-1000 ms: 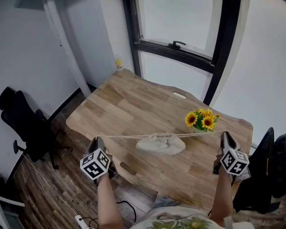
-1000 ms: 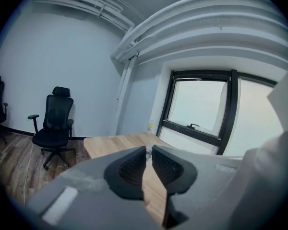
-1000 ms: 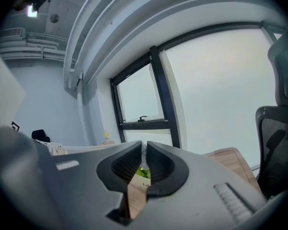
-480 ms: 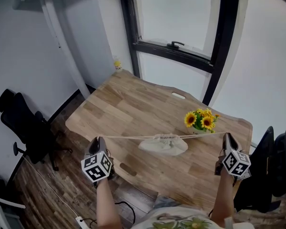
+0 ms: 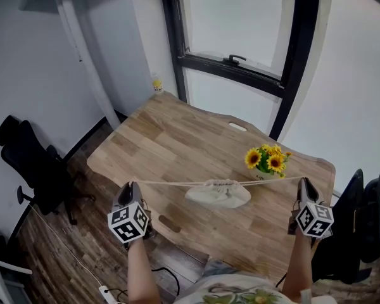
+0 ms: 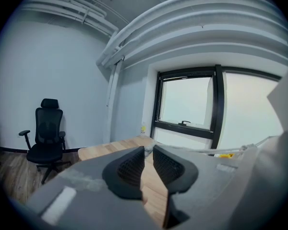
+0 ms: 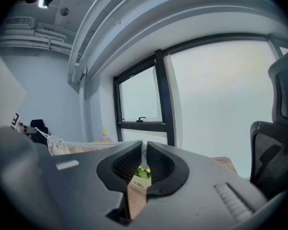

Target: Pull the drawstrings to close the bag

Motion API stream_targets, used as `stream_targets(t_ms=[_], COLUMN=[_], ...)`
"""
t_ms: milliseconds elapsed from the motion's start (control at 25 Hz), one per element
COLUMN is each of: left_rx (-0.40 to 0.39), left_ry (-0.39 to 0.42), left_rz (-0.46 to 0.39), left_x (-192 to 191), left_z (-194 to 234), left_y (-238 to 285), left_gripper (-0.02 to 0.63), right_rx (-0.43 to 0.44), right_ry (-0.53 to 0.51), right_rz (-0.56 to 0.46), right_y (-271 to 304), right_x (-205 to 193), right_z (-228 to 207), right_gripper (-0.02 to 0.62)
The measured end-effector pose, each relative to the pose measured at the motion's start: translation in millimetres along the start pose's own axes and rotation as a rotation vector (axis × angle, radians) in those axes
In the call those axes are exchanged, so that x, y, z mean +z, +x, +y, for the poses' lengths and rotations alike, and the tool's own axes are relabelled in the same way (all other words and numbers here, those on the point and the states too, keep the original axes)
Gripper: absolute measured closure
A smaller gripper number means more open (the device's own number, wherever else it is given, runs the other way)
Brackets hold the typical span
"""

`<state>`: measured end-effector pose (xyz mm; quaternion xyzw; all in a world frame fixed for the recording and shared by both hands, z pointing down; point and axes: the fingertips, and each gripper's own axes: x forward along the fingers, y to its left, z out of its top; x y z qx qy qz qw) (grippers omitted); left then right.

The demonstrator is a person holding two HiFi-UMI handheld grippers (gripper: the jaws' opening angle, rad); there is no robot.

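A pale cloth bag (image 5: 217, 193) lies on the wooden table (image 5: 171, 138), its mouth bunched tight. Its drawstring (image 5: 168, 183) runs taut to both sides. My left gripper (image 5: 130, 186) holds the cord's left end past the table's near left edge. Its jaws have just been opening a little, and the cord (image 6: 201, 150) still sits between the fingertips. My right gripper (image 5: 302, 181) is shut on the cord's right end at the table's right side. In the right gripper view the cord (image 7: 86, 143) leads left to the bag (image 7: 57, 146).
A pot of yellow sunflowers (image 5: 266, 159) stands just behind the bag, near the right-hand cord. A black office chair (image 5: 35, 170) stands on the floor at the left and another (image 5: 362, 217) at the right. A dark-framed window (image 5: 240, 65) is behind the table.
The cord stays taut. The bag has edged slightly to the right, and both grippers have drawn a little towards me.
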<state>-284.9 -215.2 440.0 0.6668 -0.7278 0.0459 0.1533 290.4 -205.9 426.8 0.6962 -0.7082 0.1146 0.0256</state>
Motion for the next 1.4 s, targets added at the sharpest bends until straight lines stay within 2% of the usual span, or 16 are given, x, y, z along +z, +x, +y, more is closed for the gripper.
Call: stream_targets(t_ms=[360,1400], left_rx=[0.019,0.021], left_ry=[0.018,-0.002], left_rz=[-0.015,-0.019], left_x=[1.3,0.3], left_z=[3.5,5.7], left_y=[-6.1,-4.3], left_gripper=[0.539,0.540], right_rx=[0.008,0.008], right_ry=[-0.032,-0.055], right_rz=[0.008,0.022], right_y=[-0.3,-2.6], right_x=[-1.0,-1.1], right_z=[5.3,8.2], right_gripper=[0.560,0.560])
